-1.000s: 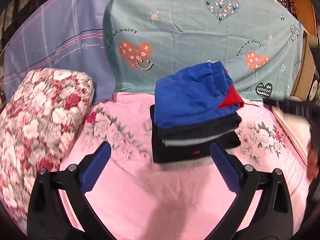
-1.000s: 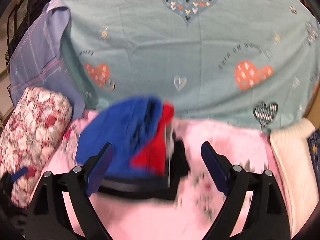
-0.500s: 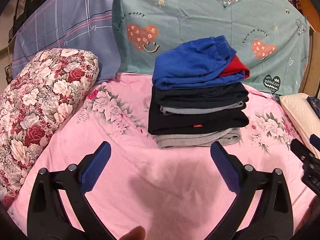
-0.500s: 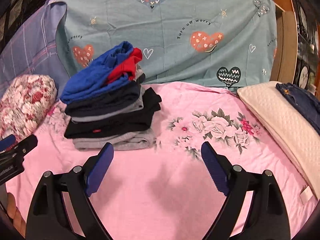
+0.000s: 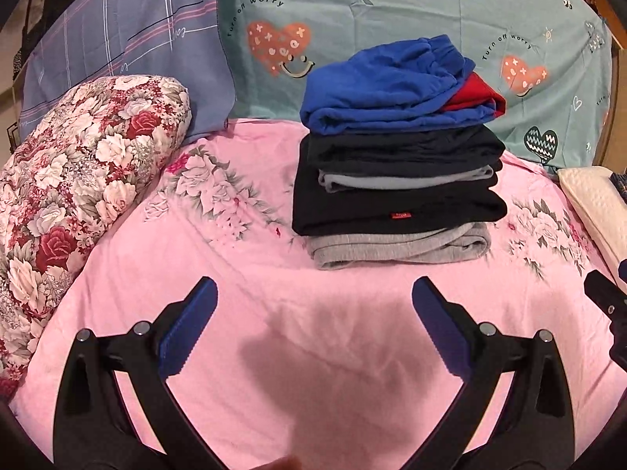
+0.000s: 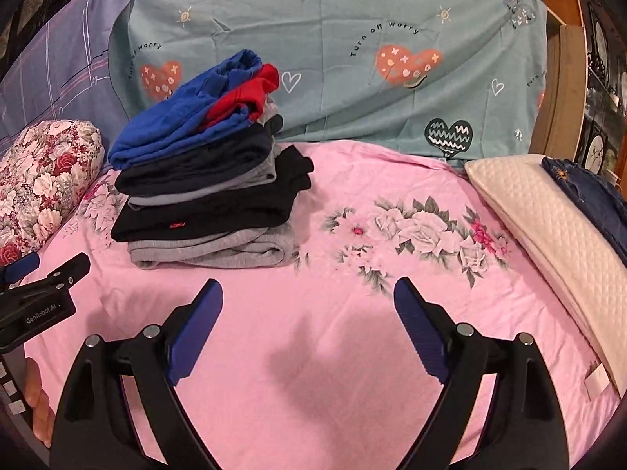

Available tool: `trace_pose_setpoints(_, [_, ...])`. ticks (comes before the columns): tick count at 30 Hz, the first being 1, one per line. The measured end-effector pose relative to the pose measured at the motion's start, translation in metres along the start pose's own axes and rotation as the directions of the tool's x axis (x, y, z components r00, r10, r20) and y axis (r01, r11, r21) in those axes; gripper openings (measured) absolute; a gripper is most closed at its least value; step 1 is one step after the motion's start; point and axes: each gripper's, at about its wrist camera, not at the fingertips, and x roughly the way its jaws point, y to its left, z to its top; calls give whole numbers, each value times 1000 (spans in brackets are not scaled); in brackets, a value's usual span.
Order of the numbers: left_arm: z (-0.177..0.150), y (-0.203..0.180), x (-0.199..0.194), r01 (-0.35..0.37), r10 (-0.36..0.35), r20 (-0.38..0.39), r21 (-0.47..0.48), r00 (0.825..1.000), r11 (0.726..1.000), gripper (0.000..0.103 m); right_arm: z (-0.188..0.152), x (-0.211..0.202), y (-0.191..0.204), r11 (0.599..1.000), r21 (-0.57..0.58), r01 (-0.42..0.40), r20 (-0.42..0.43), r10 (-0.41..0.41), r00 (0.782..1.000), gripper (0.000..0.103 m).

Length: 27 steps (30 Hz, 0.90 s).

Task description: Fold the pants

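Note:
A stack of folded pants (image 5: 395, 180) sits on the pink floral bed sheet (image 5: 243, 258): blue-and-red pants (image 5: 384, 86) on top, then dark, black and grey pairs. The stack also shows in the right wrist view (image 6: 203, 180), at the left. My left gripper (image 5: 313, 305) is open and empty, hovering over the sheet in front of the stack. My right gripper (image 6: 307, 301) is open and empty, to the right of the stack. Each gripper's tip shows at the edge of the other's view.
A floral bolster (image 5: 74, 180) lies at the left. Teal heart-print (image 5: 392, 8) and lilac (image 5: 117, 39) pillows stand behind. A cream quilted pillow (image 6: 548, 227) with dark denim (image 6: 595, 192) on it lies at the right edge.
Both grippers have pulled back from the stack and lowered. The blue-and-red pants now rest on top of the stack, and both grippers stay open and empty.

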Motion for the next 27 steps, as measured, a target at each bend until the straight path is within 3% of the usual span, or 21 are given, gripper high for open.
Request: trace_pose_setpoints(27, [-4,-2,3,27,-27,-28,-1,999,1000,101,-5,6,6,1000,-9,-6,-39,6,999,89])
